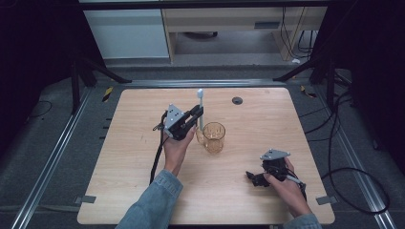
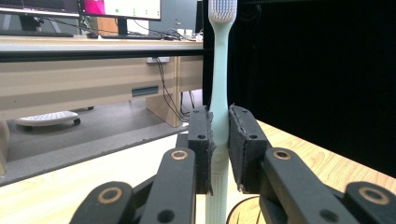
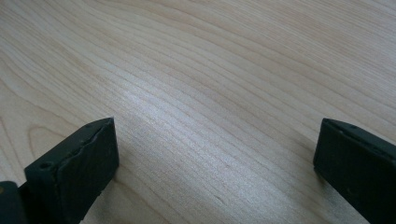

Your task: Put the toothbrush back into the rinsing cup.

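Jaws of the left gripper (image 2: 220,140) were clenched on the handle of a pale toothbrush (image 2: 219,84), which stood upright with its bristled head on top. Seen from the high view, that gripper (image 1: 197,114) hung above the middle of the bench (image 1: 143,143), and the toothbrush (image 1: 200,107) rose just beside the far left rim of an amber glass cup (image 1: 214,137). Over at the near right, the right gripper (image 1: 253,177) rested low on the bench, its jaws released and wide apart with bare wood between them.
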Available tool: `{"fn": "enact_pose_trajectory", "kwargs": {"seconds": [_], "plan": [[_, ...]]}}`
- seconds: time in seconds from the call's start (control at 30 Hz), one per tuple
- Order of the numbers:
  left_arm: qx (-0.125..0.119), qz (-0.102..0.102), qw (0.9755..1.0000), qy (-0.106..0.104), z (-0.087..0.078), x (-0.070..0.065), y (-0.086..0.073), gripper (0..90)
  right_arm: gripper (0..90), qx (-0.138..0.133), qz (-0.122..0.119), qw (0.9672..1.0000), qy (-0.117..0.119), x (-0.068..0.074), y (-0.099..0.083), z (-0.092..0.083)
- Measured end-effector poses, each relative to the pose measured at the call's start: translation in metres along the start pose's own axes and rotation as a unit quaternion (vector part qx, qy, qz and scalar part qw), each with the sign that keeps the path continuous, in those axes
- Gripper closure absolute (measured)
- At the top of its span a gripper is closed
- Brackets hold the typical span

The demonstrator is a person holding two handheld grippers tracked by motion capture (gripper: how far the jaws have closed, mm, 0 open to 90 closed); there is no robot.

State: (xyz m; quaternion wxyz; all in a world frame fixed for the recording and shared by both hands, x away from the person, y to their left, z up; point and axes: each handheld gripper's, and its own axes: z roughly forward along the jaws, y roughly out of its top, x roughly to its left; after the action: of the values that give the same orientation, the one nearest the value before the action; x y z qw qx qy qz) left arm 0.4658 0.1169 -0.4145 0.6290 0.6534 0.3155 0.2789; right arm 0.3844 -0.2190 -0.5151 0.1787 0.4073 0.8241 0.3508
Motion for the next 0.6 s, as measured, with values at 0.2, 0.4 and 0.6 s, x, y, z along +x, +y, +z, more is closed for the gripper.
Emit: {"fn": "enact_pose_trajectory", "kwargs": {"seconds": [0.2, 0.4, 0.6], "plan": [[0.001, -0.003, 1.0000, -0.001, 0.000, 0.000, -0.003, 78.8, 0.4, 0.000, 0.000, 1.0000, 0.000, 0.000, 0.000, 0.000], [0.003, -0.006, 1.0000, 0.000, -0.001, 0.000, -0.008, 78.8, 0.4, 0.000, 0.000, 1.0000, 0.000, 0.000, 0.000, 0.000], [0.005, -0.010, 0.9999, -0.001, -0.001, 0.001, -0.013, 78.8, 0.4, 0.000, 0.000, 1.0000, 0.001, 0.000, 0.000, 0.000]]}}
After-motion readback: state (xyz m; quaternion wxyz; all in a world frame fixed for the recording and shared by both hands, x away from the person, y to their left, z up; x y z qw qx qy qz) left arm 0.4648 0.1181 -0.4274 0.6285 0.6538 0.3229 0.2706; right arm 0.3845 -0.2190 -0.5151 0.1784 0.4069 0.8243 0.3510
